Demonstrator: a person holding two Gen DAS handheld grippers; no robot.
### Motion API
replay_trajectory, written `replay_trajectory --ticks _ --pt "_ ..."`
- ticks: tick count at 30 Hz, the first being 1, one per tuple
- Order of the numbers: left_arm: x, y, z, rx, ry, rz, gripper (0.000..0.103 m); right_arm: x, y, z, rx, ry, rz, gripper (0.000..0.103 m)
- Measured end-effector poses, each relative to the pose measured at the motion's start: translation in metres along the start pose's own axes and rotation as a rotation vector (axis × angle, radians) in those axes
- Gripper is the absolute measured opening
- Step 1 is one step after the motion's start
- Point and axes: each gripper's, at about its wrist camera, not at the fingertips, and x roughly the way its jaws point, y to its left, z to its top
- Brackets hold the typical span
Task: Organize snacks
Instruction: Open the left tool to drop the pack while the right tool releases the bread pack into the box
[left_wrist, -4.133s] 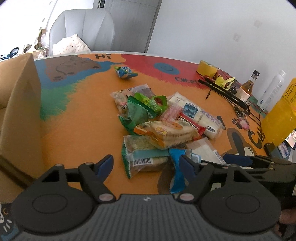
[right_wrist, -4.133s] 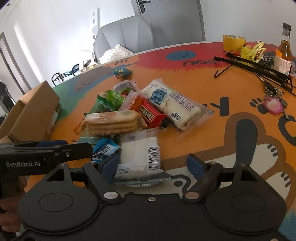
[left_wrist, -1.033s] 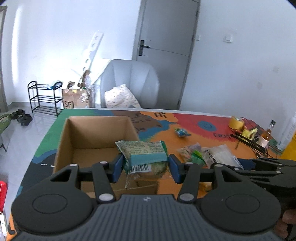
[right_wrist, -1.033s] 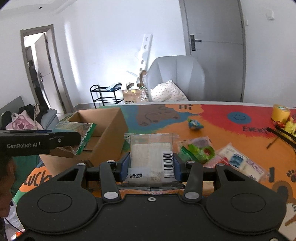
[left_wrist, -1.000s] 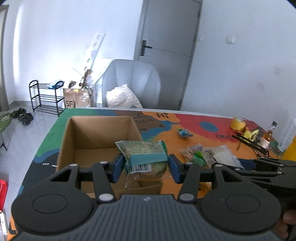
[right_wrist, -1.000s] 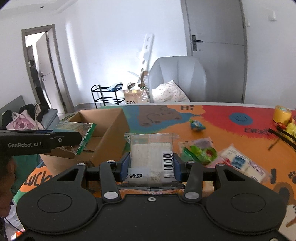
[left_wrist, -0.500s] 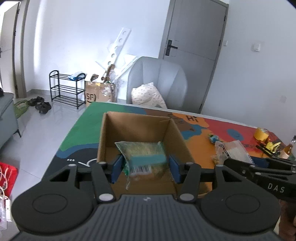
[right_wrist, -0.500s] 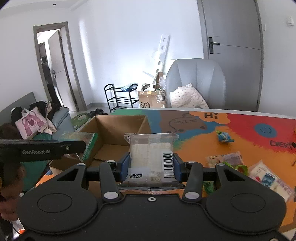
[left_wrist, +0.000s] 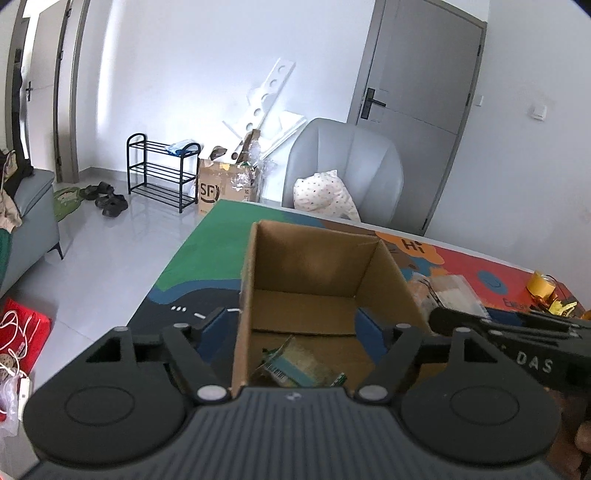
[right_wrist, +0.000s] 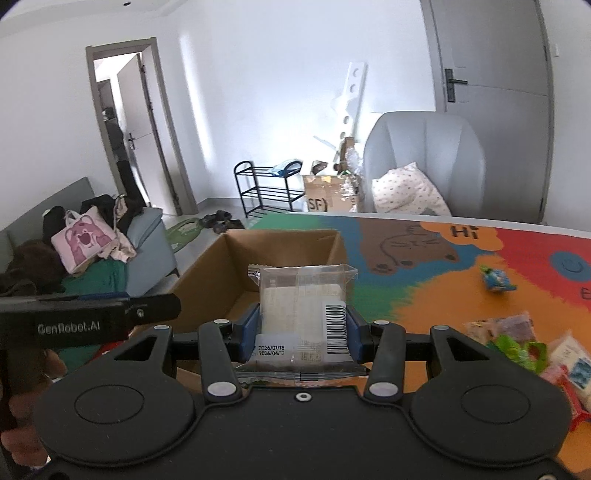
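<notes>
My left gripper (left_wrist: 291, 325) is open and empty above an open cardboard box (left_wrist: 314, 262). A green snack pack (left_wrist: 295, 367) lies on the box floor right below it. My right gripper (right_wrist: 301, 326) is shut on a clear pack of white wafers (right_wrist: 301, 310) with a barcode, held just in front of the same box (right_wrist: 280, 240). The left gripper's body (right_wrist: 85, 319) shows at the left of the right wrist view. A pile of snack packs (right_wrist: 524, 343) lies on the colourful table at the right.
A small blue-green snack (right_wrist: 496, 278) lies alone on the orange table mat (right_wrist: 436, 295). A grey armchair (right_wrist: 421, 166) stands behind the table. A yellow tape roll (left_wrist: 539, 284) sits at the far right. The table's left edge drops to the floor beside the box.
My left gripper has opened and the green snack pack has dropped into the box. My right gripper has carried the wafer pack closer to the box.
</notes>
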Motion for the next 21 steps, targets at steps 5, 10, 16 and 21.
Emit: replay_trajectory --ticks 5,10,16,21 --pt "0.0 0.01 -0.002 -0.023 0.01 0.012 0.078 0.009 0.012 0.008 -0.004 0.001 0.043 0.045" --pt "-0.002 0.017 -0.004 -0.047 0.015 0.02 0.078 0.006 0.017 0.014 -0.02 -0.03 0.051 0.057" --pt "-0.002 0.013 -0.005 -0.042 0.027 0.006 0.088 -0.008 0.006 0.009 0.001 -0.039 0.034 0.07" --pt "0.0 -0.001 -0.009 -0.027 0.047 -0.012 0.091 -0.023 -0.013 0.001 0.043 -0.042 -0.002 0.074"
